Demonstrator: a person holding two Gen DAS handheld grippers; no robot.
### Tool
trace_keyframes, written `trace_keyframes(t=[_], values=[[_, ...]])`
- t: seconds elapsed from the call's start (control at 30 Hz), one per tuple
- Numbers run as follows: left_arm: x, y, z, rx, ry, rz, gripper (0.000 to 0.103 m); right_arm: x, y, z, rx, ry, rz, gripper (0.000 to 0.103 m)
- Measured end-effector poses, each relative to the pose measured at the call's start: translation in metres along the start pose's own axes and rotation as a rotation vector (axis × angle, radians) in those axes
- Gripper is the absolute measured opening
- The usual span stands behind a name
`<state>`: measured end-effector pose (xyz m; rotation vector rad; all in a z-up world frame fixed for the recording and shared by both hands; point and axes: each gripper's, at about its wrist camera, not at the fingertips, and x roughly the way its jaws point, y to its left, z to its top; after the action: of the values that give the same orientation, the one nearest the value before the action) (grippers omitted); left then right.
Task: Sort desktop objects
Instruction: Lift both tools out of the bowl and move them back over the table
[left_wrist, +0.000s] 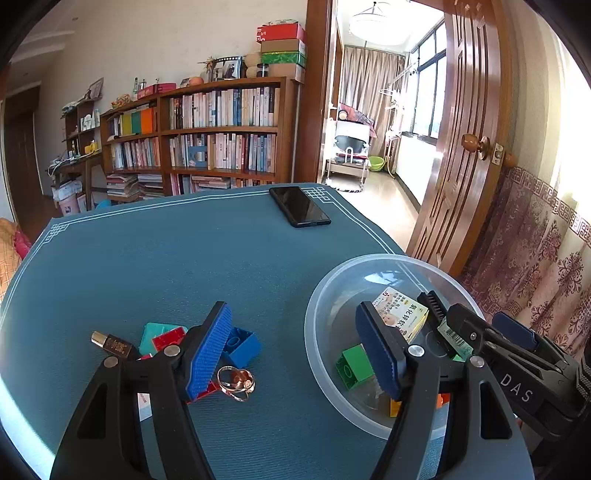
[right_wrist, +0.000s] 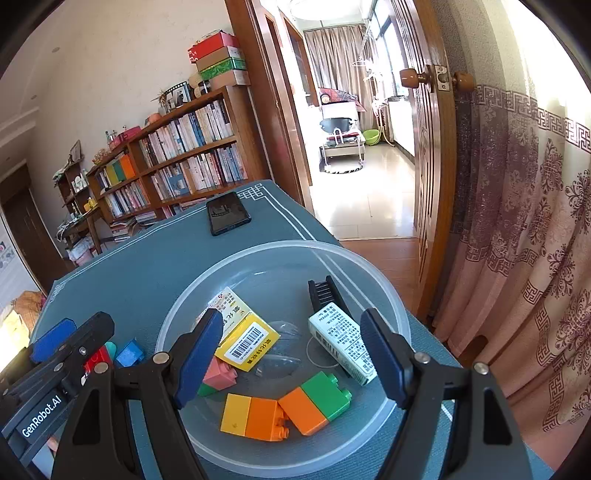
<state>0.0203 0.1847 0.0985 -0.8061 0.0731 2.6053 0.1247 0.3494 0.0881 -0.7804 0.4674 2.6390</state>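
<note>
A clear plastic bowl (right_wrist: 258, 258) stands on the blue table mat (left_wrist: 166, 258). It holds a yellow medicine box (right_wrist: 247, 341), a white box (right_wrist: 343, 341), a black comb (right_wrist: 325, 291), a pink brick (right_wrist: 221, 374) and orange, yellow and green bricks (right_wrist: 288, 410). My right gripper (right_wrist: 295, 358) is open and empty above the bowl. My left gripper (left_wrist: 295, 354) is open and empty, low over the mat beside the bowl (left_wrist: 332, 295). Near its left finger lie a blue brick (left_wrist: 242, 345), red bricks (left_wrist: 168, 338), a teal case (left_wrist: 155, 330), a rose-gold ring holder (left_wrist: 236, 382) and a small brown bottle (left_wrist: 112, 343).
A black phone (left_wrist: 299, 206) lies at the mat's far edge. Behind the table stand wooden bookshelves (left_wrist: 207, 136). An open wooden door (left_wrist: 458, 147) and a patterned curtain (right_wrist: 517, 258) are on the right, close to the table's edge.
</note>
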Motion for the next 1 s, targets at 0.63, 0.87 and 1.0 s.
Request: trace_keyframes(t=[0.63, 0.87, 1.0], values=[[-0.009, 0.047, 0.003, -0.055, 0.003, 0.100, 0.073, -0.006, 0.034, -0.020, -0.081, 0.009, 0.095, 0.080], [-0.003, 0.098, -0.015, -0.113, 0.071, 0.181, 0.073, -0.005, 0.046, -0.029, -0.108, 0.026, 0.117, 0.080], [-0.002, 0.119, -0.023, -0.135, 0.102, 0.181, 0.073, -0.005, 0.055, -0.036, -0.134, 0.037, 0.137, 0.080]])
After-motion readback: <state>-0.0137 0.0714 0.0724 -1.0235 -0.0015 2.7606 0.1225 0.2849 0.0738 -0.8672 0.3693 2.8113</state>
